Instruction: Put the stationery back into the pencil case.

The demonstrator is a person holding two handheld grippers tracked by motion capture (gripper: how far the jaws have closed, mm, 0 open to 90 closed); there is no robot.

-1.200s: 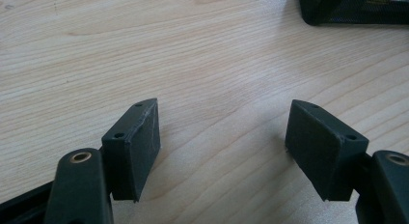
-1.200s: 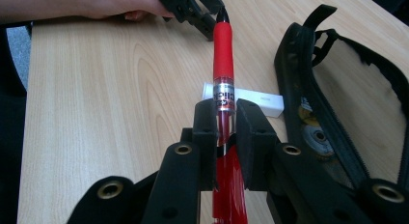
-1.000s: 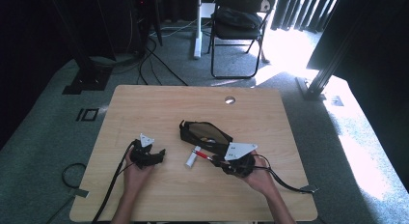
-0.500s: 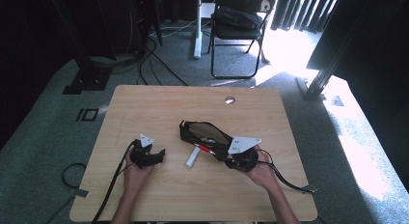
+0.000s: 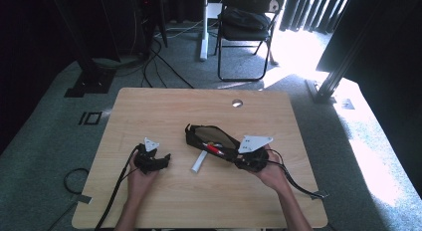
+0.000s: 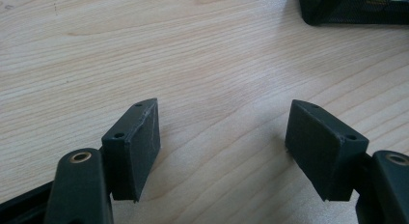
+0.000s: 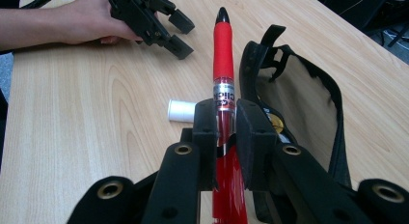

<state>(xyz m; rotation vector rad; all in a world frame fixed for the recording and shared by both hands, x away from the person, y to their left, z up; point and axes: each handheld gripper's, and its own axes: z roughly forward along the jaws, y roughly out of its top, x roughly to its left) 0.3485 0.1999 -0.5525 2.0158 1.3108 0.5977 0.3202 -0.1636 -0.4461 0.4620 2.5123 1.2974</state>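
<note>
R gripper (image 7: 225,132) is clamped tight on the red pen (image 7: 223,55) in my right gripper view, pads pinching its barrel near the label band, black tip pointing up toward the top of the frame. In the high view the same gripper (image 5: 234,156) sits centre-right on the table (image 5: 164,106), w/ the pen (image 5: 213,148) showing as a short red streak at the mouth of the black pencil case (image 5: 206,136). In the right gripper view the case (image 7: 308,103) lies open just right of the pen, flap curled up.

A white cylinder (image 7: 181,110), prob. a cap or marker, lies on the wood just left of my jaws; in the high view it (image 5: 199,162) is just below the case.

L gripper (image 6: 222,142) has jaws wide apart w/ nothing between them, bare wood underneath. High view puts it (image 5: 166,159) lower left of centre, resting on the table, well apart from the case. Case corner (image 6: 352,7) peeks in at upper right of the left gripper view.
</note>
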